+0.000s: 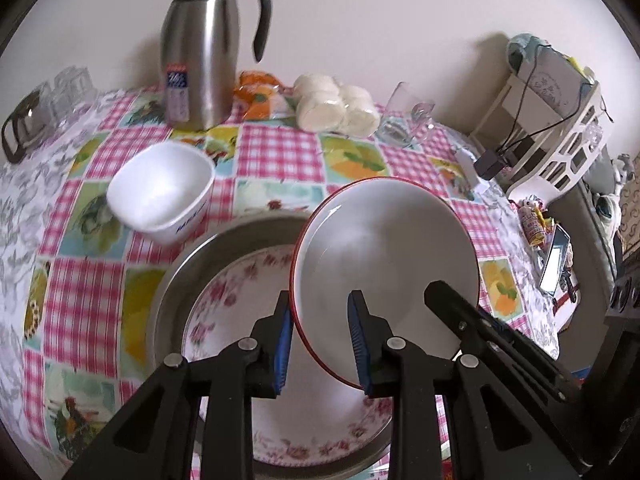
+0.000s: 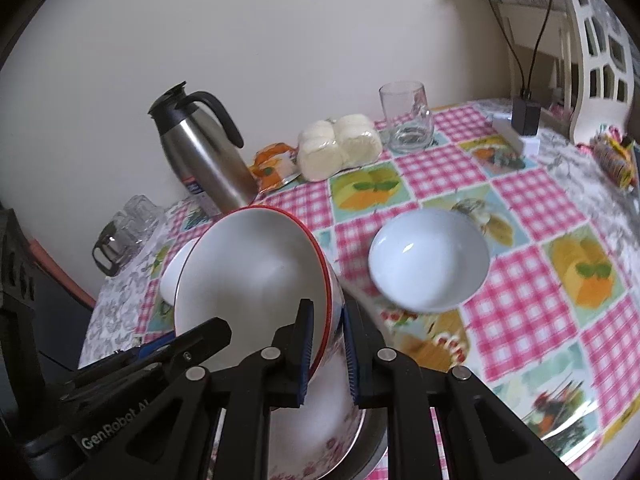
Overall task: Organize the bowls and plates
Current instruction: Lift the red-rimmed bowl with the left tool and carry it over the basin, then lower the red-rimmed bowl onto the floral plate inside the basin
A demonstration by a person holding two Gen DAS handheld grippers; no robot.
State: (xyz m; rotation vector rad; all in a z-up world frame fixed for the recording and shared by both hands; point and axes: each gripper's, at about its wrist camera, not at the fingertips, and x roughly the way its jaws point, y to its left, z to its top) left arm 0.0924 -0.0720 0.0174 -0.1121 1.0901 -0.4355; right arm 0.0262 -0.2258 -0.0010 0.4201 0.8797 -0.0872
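Right gripper [image 2: 326,354] fingers pinch the tilted red-rimmed bowl [image 2: 248,276] rim.

Both our cams ride the grippers, angled down over the checked tablecloth [image 1: 276,152], v. close in. Left wrist view faces the wall w/ the steel flask [image 1: 200,52] top left. Right wrist view sits further right. Both share the red-rimmed bowl [image 2: 256,276], flask, wrapped buns [image 2: 340,146] & glass mug [image 2: 406,118].
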